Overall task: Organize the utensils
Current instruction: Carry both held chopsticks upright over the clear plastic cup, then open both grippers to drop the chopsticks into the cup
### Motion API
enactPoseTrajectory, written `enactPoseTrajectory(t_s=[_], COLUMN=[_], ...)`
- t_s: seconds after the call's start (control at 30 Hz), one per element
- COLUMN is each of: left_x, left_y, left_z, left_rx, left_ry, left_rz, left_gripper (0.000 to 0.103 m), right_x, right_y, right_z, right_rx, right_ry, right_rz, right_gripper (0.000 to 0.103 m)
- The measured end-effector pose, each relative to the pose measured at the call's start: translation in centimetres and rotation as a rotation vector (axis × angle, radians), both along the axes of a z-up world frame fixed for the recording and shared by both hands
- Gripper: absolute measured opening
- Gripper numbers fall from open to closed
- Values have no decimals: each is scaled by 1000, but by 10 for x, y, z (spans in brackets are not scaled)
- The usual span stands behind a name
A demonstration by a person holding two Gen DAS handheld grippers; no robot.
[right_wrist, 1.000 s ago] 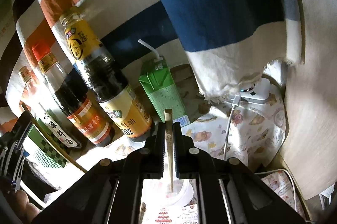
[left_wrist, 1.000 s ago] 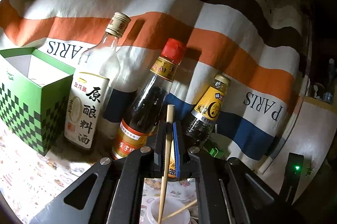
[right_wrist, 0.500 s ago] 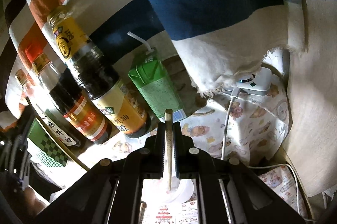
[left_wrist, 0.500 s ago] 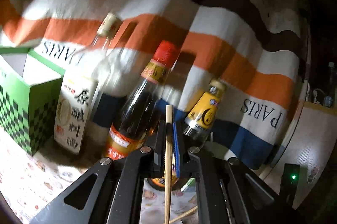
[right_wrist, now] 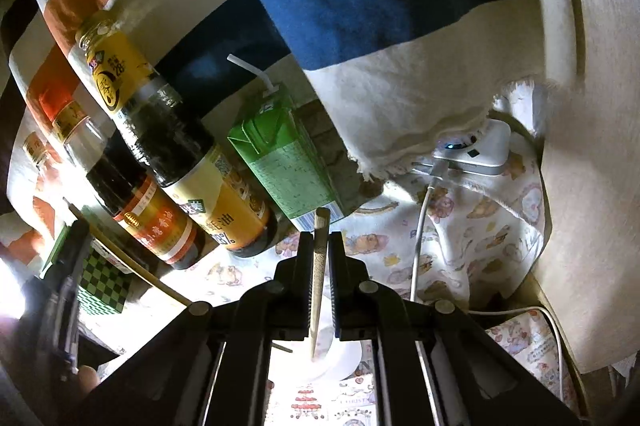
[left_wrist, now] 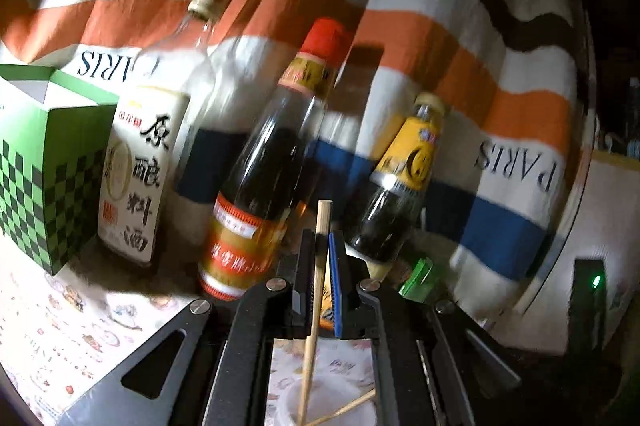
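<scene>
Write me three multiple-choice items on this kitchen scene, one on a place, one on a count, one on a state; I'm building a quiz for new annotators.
1. Where does the green drink carton stand?
A. Inside the green checkered box
B. Beside the yellow-labelled bottle
C. On top of the white charger

2. How many glass bottles stand along the striped towel?
A. Two
B. Three
C. Five

3. What is the left gripper doing?
A. Shut on a chopstick
B. Open and empty
C. Shut on a bottle cap

Answers:
1 B: in the right wrist view the carton stands next to the yellow-labelled bottle, apart from the white charger.
2 B: the clear bottle, red-capped bottle and yellow-labelled bottle line up before the striped towel.
3 A: the left gripper has its fingers closed on a chopstick.
</scene>
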State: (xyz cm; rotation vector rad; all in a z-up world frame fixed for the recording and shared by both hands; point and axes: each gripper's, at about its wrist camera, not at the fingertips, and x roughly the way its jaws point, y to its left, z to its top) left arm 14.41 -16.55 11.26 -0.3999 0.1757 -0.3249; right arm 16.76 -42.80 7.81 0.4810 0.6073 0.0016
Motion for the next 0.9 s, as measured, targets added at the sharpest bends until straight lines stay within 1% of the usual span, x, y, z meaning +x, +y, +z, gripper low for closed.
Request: enactPoseTrajectory(t_s=[0.27, 0.33, 0.47, 0.57, 0.73, 0.77, 0.83, 0.9], left_x=[13, 15, 22, 27, 26, 24, 21, 17], left_y=[-1, 3, 11, 13, 8, 8, 6, 5], left_z=[-21, -26, -33, -38, -38, -37, -34, -28], left_rx=[4, -21, -65, -73, -32, -25, -4, 40], left_ry=[84, 96, 140, 165, 152, 145, 136, 132], left_rz=[-30, -21, -38, -41, -17, -9, -14, 7], left_gripper=[6, 6, 6, 6, 6, 6, 6, 9], right_x=[2, 3, 3, 6, 8, 6, 4, 1], right_y=[-5, -6, -10, -12, -13, -14, -13, -15], right_z=[-4, -5, -7, -10, -13, -12, -11, -8], right_rx=[5, 8, 12, 23, 32, 31, 30, 35], right_ry=[21, 26, 33, 44, 59, 58, 57, 53], right_rz=[-34, -34, -44, -51, -41, -39, -34, -35], right_gripper=[8, 8, 8, 8, 10, 11, 20, 23])
